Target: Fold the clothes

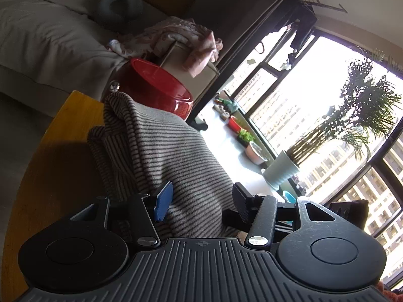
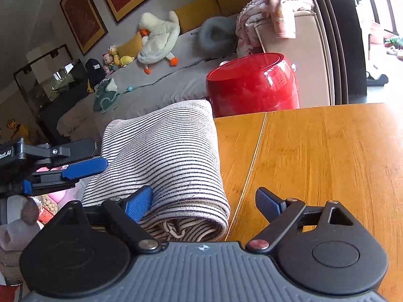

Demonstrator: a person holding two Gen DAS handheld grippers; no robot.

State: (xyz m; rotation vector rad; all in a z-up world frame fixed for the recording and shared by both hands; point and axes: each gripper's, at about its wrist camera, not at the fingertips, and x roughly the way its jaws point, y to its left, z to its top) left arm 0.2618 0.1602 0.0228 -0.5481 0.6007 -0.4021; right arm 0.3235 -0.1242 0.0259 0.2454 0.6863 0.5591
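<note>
The black-and-cream striped knit garment (image 2: pixel 166 166) lies folded into a thick bundle at the wooden counter's (image 2: pixel 327 151) edge. Both claws — left claw (image 1: pixel 201 198) and right claw (image 2: pixel 204 201) — are spread, gripping nothing. Best to press the bundle flat and square its edges.

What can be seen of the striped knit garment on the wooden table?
The striped knit garment is soft cream fabric with thin dark stripes, folded into a thick bundle whose layered edges show at the near end. It lies on the wooden table near its edge, before a red bin. Both open grippers, left and right, flank it.
</note>
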